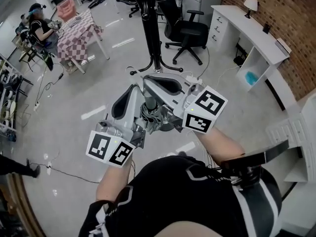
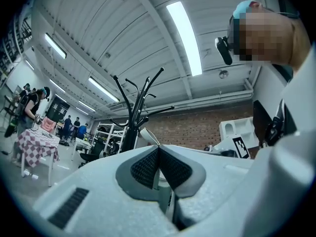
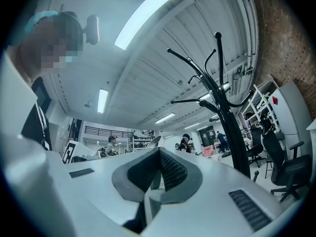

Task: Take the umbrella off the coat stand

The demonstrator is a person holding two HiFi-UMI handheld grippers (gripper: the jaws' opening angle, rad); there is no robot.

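- A checked table [image 1: 76, 31] is standing far off at the left, with a person sitting at it.
- The left gripper [image 2: 158, 149] is pointing up and away from the person, its jaws pressing together at the tips with nothing between them.
- The umbrella [image 1: 157, 118], folded and dark, is sitting off the stand, wedged low between the bodies of the two grippers; what is bearing it cannot be told.
- The coat stand [image 1: 149, 23] is standing upright just beyond the grippers.
- The right gripper [image 3: 159, 151] is leaning in toward the left one, its jaws likewise closed on nothing.
- An office chair [image 1: 185, 33] and a white desk [image 1: 247, 23] are standing at the right.
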